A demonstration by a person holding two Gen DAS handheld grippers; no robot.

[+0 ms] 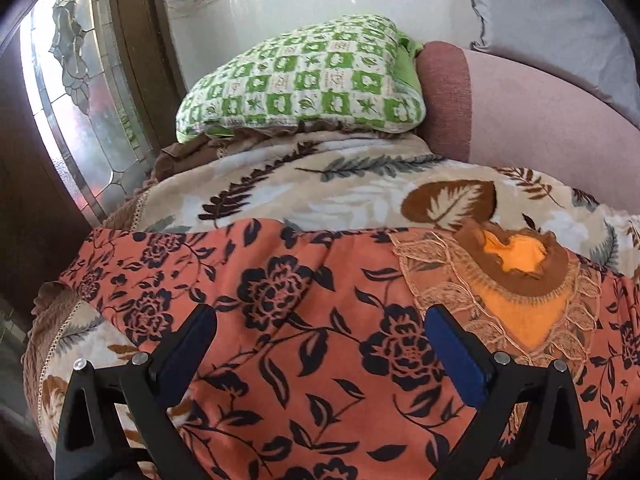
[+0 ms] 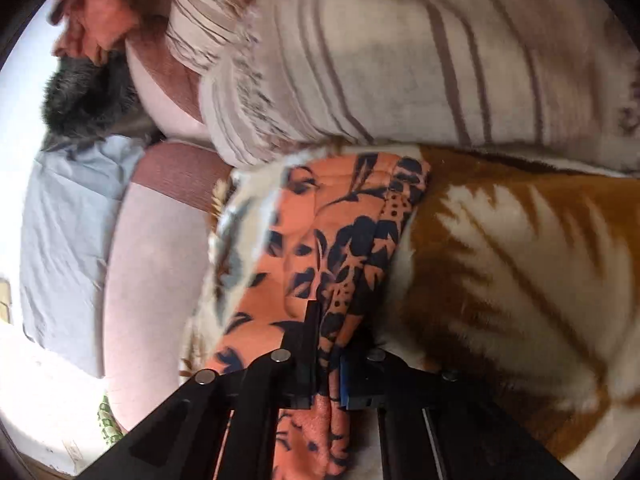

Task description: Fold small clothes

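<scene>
Left wrist view: the left claw (image 1: 320,344) is seen spread wide with nothing held, and the orange floral garment (image 1: 288,320) is spread flat right under and ahead of it on the leaf-print blanket (image 1: 340,184). A green checked pillow (image 1: 304,80) sits further ahead. On the right wrist view, the right claw (image 2: 330,352) is clamped tight on a bunched fold of that garment (image 2: 320,240), which is stretched out ahead of it.

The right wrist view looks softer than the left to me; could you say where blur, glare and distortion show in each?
Right wrist view: leaf-print blanket smeared, left edge blown out white. Left wrist view: sharp, though the leaded glass window glares and the fisheye bows the floral orange garment.
</scene>
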